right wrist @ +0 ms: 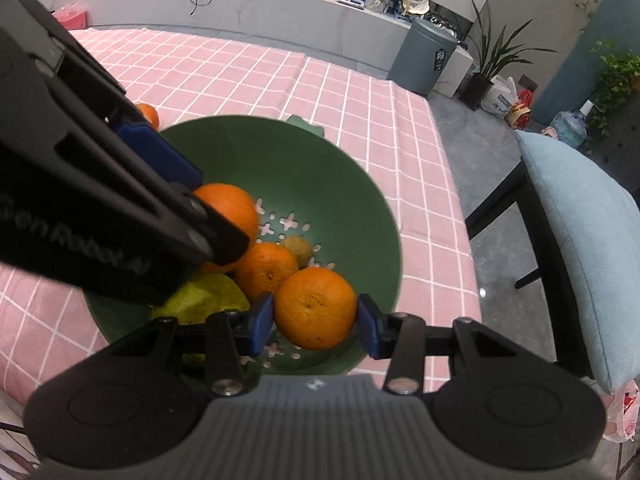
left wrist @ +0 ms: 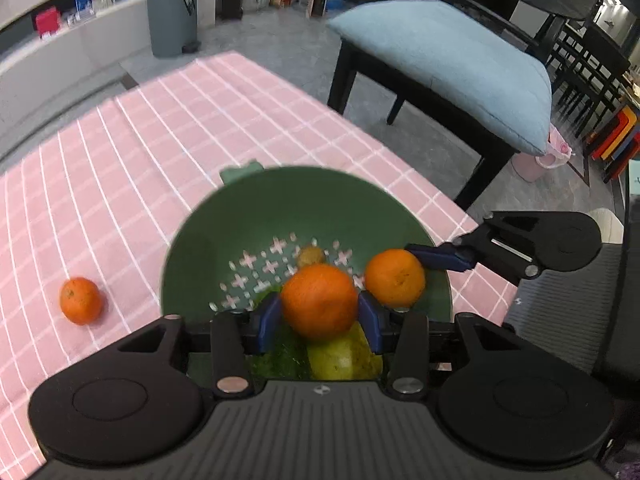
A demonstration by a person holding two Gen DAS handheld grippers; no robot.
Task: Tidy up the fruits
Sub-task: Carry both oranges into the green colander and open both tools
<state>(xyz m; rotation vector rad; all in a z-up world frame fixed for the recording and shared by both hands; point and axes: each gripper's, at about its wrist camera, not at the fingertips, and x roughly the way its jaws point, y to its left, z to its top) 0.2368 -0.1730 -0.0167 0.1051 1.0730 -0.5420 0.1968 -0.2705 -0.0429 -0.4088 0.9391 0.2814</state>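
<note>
The left gripper's (left wrist: 319,320) blue fingers (left wrist: 267,322) are closed part-way on an orange (left wrist: 319,300), one pad against each side, holding it over the green bowl (left wrist: 280,200). The right gripper (right wrist: 315,326) does the same with a second orange (right wrist: 315,307), its fingers (right wrist: 262,322) pressed to both flanks, near the bowl's right side. Neither orange seems to rest on the bottom yet; whether they touch the fruit beneath I cannot tell.

In the bowl, from the right wrist view, lie a third orange (right wrist: 267,270), a small brownish fruit (right wrist: 297,249) just behind it, and a yellow-green fruit (right wrist: 208,296) under the left gripper. The bowl's floor is pierced with cross-shaped holes, so the pink cloth shows through.

One orange (left wrist: 80,300) sits loose on the desk (left wrist: 120,152), well to the left of the bowl.

The step in hand looks like the drop: both oranges are over the bowl and ready to be let go. The next move calls for lowering each a little, then spreading the fingers so the fruit settles instead of bouncing out. The two grippers stand close, so they should part without knocking each other. After that the stray orange wants fetching, likely by the left gripper.

Beyond the desk are a cushioned bench (left wrist: 448,64) and a grey bin (left wrist: 172,16).
</note>
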